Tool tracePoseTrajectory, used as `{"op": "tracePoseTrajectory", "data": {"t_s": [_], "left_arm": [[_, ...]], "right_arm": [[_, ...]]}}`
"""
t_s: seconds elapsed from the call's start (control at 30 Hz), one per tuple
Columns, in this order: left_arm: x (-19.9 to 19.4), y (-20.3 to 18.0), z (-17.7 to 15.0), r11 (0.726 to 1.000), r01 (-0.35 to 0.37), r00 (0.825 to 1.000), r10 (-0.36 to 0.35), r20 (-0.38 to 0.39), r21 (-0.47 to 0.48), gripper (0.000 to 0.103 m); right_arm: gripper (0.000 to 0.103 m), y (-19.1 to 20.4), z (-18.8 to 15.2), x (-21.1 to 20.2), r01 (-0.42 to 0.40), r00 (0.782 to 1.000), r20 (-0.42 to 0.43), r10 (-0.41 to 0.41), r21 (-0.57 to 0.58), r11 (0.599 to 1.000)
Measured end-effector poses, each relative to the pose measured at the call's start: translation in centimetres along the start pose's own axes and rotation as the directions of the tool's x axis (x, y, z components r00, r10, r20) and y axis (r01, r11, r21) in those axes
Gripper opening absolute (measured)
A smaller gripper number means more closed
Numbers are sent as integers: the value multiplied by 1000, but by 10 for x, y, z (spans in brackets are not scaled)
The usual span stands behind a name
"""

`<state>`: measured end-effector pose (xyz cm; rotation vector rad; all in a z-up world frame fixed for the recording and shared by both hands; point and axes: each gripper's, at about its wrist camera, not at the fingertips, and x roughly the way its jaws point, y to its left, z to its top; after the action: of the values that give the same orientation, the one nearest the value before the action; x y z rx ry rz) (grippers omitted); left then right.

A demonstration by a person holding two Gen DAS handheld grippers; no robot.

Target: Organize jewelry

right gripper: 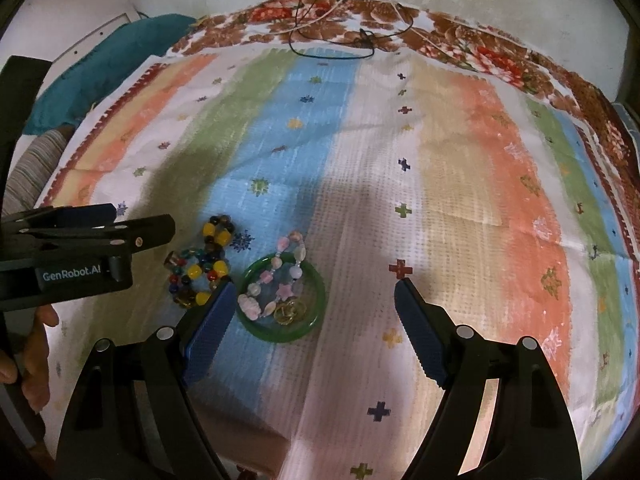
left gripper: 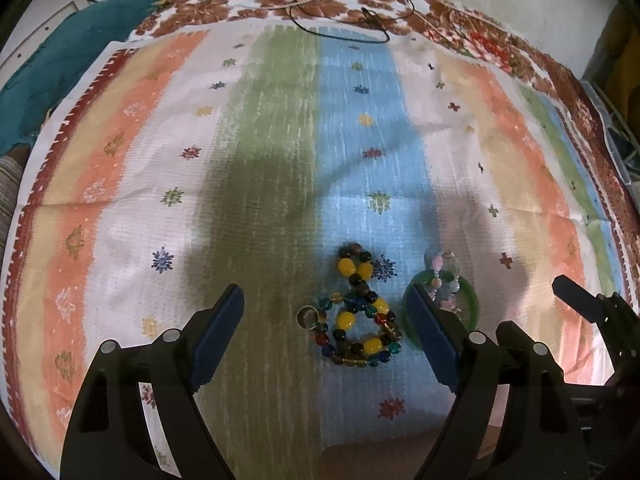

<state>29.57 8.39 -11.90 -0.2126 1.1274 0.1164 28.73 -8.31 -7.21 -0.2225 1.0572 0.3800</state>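
A beaded necklace (left gripper: pixel 358 312) of yellow, green and dark beads lies coiled on the striped cloth (left gripper: pixel 280 140), with a small ring (left gripper: pixel 307 316) touching its left side. To its right lies a green bangle (left gripper: pixel 470 304) with a pink and pale bead bracelet (left gripper: pixel 442 276) across it. My left gripper (left gripper: pixel 328 300) is open above the necklace. In the right wrist view, the bangle (right gripper: pixel 280 334) holds the pink bracelet (right gripper: pixel 276 276) and gold rings (right gripper: pixel 292 310); the necklace (right gripper: pixel 204 268) lies left of it. My right gripper (right gripper: pixel 314 290) is open and empty, just right of the bangle.
A black cord (left gripper: pixel 340 28) lies on the floral cloth at the far edge. A teal cloth (left gripper: pixel 60 68) is bunched at the far left. The left gripper (right gripper: pixel 80 248) reaches in from the left in the right wrist view.
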Motion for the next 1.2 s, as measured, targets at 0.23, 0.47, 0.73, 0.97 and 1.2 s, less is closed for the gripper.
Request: {"op": "tracePoseTrajectory", "data": {"t_s": [0.23, 0.47, 0.73, 0.97, 1.2], "left_arm": [[12, 1, 5, 1000, 9, 1000, -9, -21, -2, 82], [24, 2, 11, 1000, 10, 999, -10, -42, -7, 82], [42, -4, 16, 1000, 19, 997, -17, -74, 18, 82], [55, -5, 23, 1000, 17, 996, -16, -87, 11, 70], [68, -10, 24, 998, 48, 990, -44, -136, 32, 48]], "right_arm": [[81, 2, 9, 9, 3, 1000, 13, -3, -8, 1000], [81, -1, 8, 26, 10, 1000, -23, -10, -8, 1000], [81, -8, 17, 41, -12, 999, -31, 12, 15, 1000], [64, 5, 19, 55, -3, 998, -62, -1, -65, 998], [39, 7, 16, 67, -9, 995, -102, 1, -72, 997]]}}
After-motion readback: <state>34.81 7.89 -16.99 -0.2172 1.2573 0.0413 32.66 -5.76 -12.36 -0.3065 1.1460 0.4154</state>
